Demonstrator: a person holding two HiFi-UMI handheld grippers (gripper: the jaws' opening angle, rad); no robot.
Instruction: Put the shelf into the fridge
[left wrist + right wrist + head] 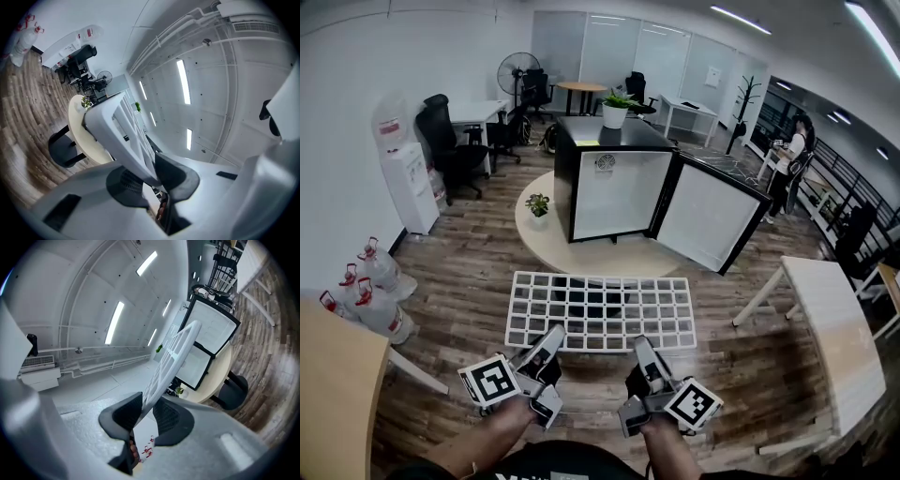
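Observation:
A white grid shelf (602, 310) hangs level in front of me, held by its near edge. My left gripper (553, 339) is shut on the shelf's near left edge, and my right gripper (639, 348) is shut on its near right edge. In the left gripper view the shelf (123, 125) runs edge-on from between the dark pads (180, 177). In the right gripper view the shelf (174, 352) rises from between the pads (125, 414). The small black fridge (607, 178) stands on a round table (591, 255) ahead, its door (707, 216) swung open to the right, its white inside bare.
A small potted plant (538, 205) sits on the round table left of the fridge, another plant (615, 110) on top of it. A white table (834, 337) stands at right, a wooden desk corner (333, 394) at near left, water bottles (364, 291) on the floor. A person (793, 159) stands far right.

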